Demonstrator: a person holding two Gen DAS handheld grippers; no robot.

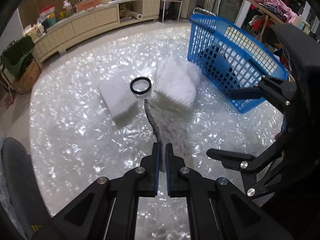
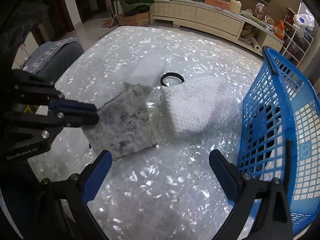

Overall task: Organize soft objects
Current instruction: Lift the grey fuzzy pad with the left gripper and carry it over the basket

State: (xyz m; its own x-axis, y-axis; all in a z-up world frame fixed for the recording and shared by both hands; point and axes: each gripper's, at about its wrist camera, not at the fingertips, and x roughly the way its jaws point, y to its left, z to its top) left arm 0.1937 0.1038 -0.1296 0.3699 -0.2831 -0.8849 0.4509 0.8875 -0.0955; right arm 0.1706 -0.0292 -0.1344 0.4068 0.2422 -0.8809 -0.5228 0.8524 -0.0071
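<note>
The left hand-held gripper (image 1: 162, 160) is clamped on one edge of a mottled grey cloth pad (image 2: 124, 124), which hangs from that pinch at a tilt over the shimmering desk (image 2: 160, 190), its far corner low and close to the surface, though contact cannot be told. The pad looks light, limp and fuzzy: it sags from an edge grip and would likely carry more steadily if taken near a corner or along a folded edge. The right hand-held gripper (image 2: 160, 172) hovers alongside with its jaws spread wide and nothing between them, near the desk's right edge. Past the grey pad lie a white quilted cloth (image 2: 197, 110), thick and springy by its look, and a smooth white foam block (image 2: 147, 74), both near the middle of the desk, with a black ring (image 2: 172, 79) between them. The blue basket (image 2: 280, 120) stands at the right edge, dark and white items already inside. Faint raised lettering on the left gripper's body is too blurred to read with certainty; the shelf goods beyond are illegible.
</note>
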